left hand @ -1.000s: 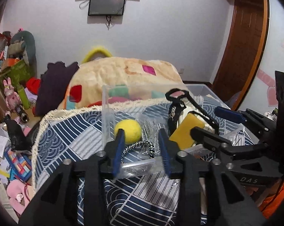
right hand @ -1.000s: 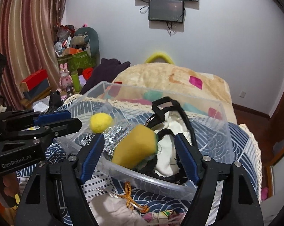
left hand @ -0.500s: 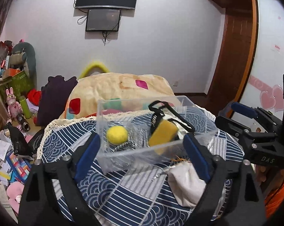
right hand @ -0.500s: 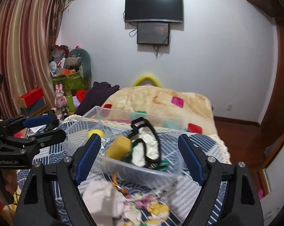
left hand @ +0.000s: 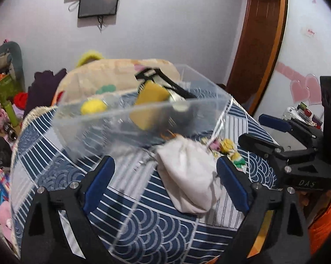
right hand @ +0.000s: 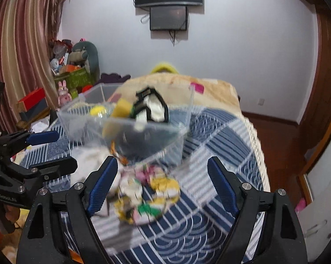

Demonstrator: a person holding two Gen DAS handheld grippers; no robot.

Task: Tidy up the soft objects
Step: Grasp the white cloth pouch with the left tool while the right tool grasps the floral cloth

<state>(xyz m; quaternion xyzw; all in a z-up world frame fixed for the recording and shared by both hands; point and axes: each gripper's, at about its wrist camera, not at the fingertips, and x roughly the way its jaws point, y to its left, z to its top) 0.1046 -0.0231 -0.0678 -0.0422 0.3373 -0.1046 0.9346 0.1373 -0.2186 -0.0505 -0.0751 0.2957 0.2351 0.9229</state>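
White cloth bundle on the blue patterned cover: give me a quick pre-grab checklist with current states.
1. Left gripper open, nothing pinched: ok.
2. Right gripper open, nothing pinched: ok.
3. White cloth bundle between the left gripper's fingers: ok.
4. Colourful fabric piece outside the clear bin, between the right gripper's fingers: ok.
5. Room left in the clear bin beside the yellow ball and yellow sponge: cannot tell, view blurred.
6. Bundle free of the orange cord by the bin: cannot tell.
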